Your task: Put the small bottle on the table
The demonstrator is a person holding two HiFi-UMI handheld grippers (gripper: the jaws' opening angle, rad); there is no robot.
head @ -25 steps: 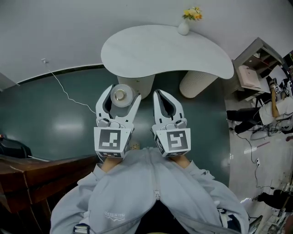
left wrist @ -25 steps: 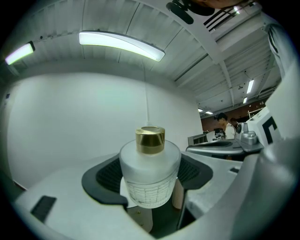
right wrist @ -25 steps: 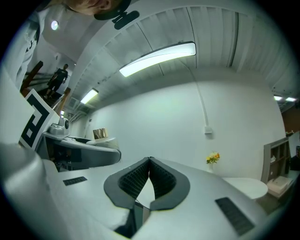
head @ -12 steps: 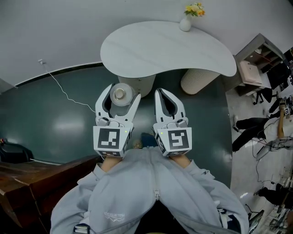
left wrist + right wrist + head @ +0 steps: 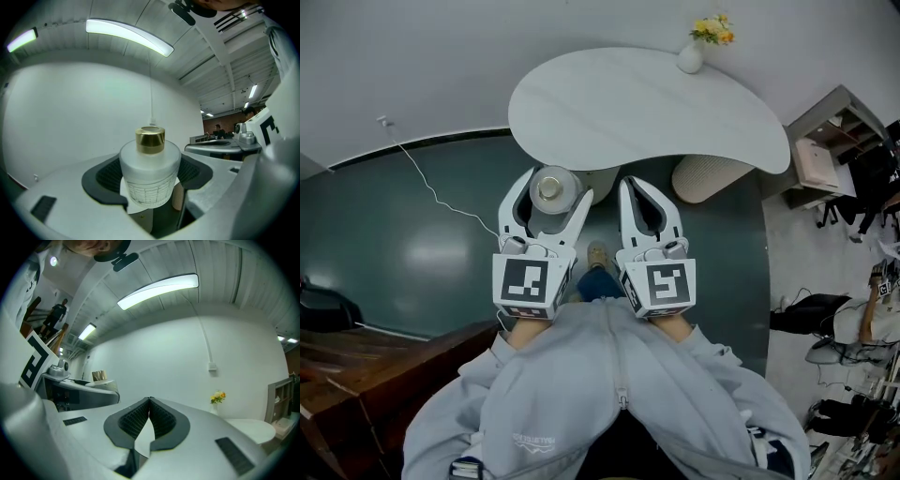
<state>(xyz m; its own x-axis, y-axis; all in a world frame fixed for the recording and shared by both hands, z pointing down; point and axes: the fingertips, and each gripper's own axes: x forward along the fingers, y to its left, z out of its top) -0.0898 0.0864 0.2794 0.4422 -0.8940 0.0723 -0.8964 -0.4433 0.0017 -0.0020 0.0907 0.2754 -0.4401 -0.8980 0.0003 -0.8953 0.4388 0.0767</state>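
A person in a grey sweatshirt (image 5: 609, 394) stands on a dark green floor (image 5: 422, 234), seen from above, with a gripper in each hand in the centre of the frame. Both point toward a white, kidney-shaped surface (image 5: 647, 108) in the upper middle. Its curved near edge runs just beyond the jaw tips, and its broad top spreads toward the white wall (image 5: 441, 56) behind. A small vase of yellow flowers (image 5: 692, 54) stands at the far rim, upper right, well apart from both grippers. Two pale ribbed pedestals, one at (image 5: 708, 176), carry the top from beneath. Dark wooden furniture (image 5: 356, 356) fills the lower left corner and a grey shelf unit (image 5: 830, 141) closes the right edge, leaving open floor to the left of the grippers. The left gripper (image 5: 553, 187) pinches the small bottle (image 5: 150, 173) upright between its black pads, in the air over the floor, just short of the surface's near edge. The bottle is squat and round, with a frosted white body, a shiny gold cap and a faint grid printed low on its side. The right gripper (image 5: 637, 192), just beside the left one, has its jaws pressed together on nothing. A thin cable (image 5: 422, 178) trails from the wall across the floor at left.
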